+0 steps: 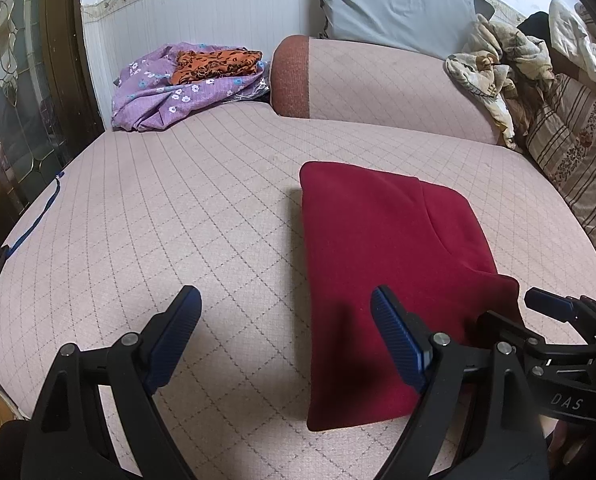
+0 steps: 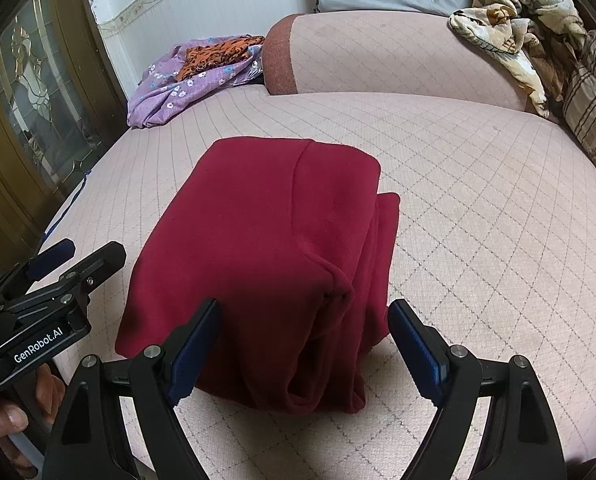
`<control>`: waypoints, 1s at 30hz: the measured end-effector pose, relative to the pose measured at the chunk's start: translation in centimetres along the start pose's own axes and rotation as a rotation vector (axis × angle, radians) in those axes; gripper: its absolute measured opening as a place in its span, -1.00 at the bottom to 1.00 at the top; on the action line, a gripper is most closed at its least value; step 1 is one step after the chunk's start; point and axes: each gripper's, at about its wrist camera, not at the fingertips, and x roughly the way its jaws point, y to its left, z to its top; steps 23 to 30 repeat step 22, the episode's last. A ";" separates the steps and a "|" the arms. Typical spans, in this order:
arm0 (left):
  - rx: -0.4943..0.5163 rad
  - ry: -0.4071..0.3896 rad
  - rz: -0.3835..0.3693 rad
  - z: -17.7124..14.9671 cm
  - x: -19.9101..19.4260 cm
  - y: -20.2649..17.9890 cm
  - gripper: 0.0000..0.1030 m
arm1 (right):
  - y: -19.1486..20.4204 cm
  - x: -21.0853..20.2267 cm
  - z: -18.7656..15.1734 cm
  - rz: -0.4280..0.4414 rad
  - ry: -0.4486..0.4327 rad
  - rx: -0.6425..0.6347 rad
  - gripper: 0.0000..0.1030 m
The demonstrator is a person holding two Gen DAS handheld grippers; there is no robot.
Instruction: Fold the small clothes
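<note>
A dark red garment (image 1: 377, 272) lies folded into a thick rectangle on the pink quilted bed (image 1: 178, 208). In the right wrist view the red garment (image 2: 266, 248) shows stacked layers at its near right edge. My left gripper (image 1: 286, 312) is open and empty, hovering over the garment's left edge, its right finger above the cloth. My right gripper (image 2: 303, 320) is open and empty, its jaws spread just in front of the garment's near end. Each gripper shows in the other's view: the right gripper (image 1: 557, 320) and the left gripper (image 2: 54, 264).
A purple floral cloth (image 1: 178, 88) with an orange patterned garment (image 1: 214, 64) on it lies at the back left. A pink bolster (image 1: 377, 80), a grey pillow (image 1: 397, 0) and crumpled patterned cloth (image 1: 493, 68) sit behind. A striped cushion (image 1: 577, 152) is at right. A glass-panelled door (image 1: 14, 80) stands left.
</note>
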 end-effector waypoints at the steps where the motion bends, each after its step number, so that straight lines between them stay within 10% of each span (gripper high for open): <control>1: 0.000 0.000 -0.001 0.0 0.0 0.0 0.69 | 0.0 0.0 0.0 0.000 0.000 0.000 0.68; 30: 0.019 -0.012 -0.002 0.0 0.4 0.1 0.69 | 0.3 0.7 0.2 0.004 0.020 -0.012 0.68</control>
